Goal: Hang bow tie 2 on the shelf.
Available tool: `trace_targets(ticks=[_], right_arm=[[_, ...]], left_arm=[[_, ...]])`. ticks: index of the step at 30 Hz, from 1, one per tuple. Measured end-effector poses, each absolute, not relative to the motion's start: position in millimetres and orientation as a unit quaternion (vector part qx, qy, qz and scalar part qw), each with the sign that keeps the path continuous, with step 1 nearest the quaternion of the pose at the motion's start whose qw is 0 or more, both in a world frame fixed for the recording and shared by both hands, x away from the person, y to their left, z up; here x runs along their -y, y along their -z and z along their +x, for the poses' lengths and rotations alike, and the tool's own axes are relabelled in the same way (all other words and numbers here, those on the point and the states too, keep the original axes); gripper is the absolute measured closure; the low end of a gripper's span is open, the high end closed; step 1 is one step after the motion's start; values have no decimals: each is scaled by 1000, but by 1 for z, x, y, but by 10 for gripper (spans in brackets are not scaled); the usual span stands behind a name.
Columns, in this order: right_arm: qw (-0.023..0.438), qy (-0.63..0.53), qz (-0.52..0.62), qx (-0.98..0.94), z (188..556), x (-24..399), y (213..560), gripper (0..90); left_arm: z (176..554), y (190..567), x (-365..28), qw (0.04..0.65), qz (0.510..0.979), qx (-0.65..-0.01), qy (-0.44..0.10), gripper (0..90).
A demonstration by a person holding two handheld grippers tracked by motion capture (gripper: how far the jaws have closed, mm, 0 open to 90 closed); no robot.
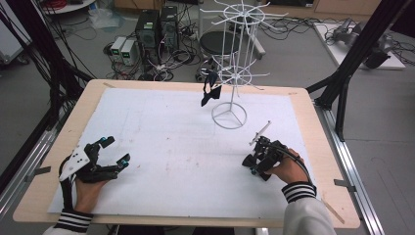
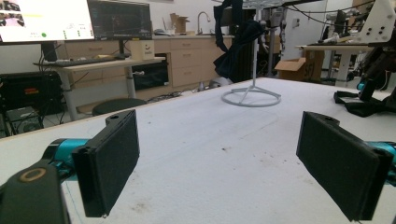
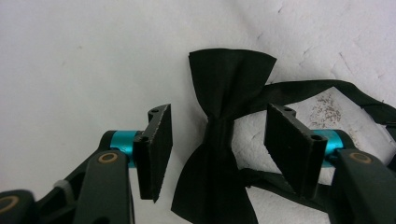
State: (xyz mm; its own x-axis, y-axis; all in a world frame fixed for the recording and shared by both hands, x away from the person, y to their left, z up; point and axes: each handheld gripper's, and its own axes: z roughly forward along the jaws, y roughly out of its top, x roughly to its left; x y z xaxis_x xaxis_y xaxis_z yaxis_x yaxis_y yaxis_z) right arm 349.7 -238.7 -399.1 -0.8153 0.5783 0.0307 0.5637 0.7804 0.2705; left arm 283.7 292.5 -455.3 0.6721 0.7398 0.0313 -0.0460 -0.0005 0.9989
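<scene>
The bow tie (image 3: 224, 135) lies flat on the tabletop (image 1: 171, 127), between the right gripper's (image 3: 217, 149) parted pads, untouched. Light, limp, slippery fabric; I judge the knotted centre the firmest hold. Left gripper (image 1: 113, 151) rests open.

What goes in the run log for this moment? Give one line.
right gripper: open, jaws astride bow tie knot | left gripper: open, idle | rack: one bow tie hung

my table (image 1: 147, 98) is lit evenly from above, bright and white, with only faint soft shadows. close over the bow tie (image 3: 224, 116) the white sheet glares and washes out. my near pads (image 2: 112, 163) look soft; the monitors (image 2: 46, 18) bloom.
</scene>
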Motion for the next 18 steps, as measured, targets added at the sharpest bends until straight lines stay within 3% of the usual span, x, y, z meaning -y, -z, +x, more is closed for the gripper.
trace_targets(ticks=[9, 13, 18], right_arm=[[27, -115, 299, -947, 352, 233, 404, 559], [22, -99, 292, -951, 352, 231, 405, 739], [27, -96, 297, -950, 351, 229, 405, 772]], left_arm=[[284, 455, -293, 652, 642, -270, -300, 136], [284, 455, -293, 651, 642, -271, -300, 136], [284, 455, -293, 651, 643, -271, -301, 136]])
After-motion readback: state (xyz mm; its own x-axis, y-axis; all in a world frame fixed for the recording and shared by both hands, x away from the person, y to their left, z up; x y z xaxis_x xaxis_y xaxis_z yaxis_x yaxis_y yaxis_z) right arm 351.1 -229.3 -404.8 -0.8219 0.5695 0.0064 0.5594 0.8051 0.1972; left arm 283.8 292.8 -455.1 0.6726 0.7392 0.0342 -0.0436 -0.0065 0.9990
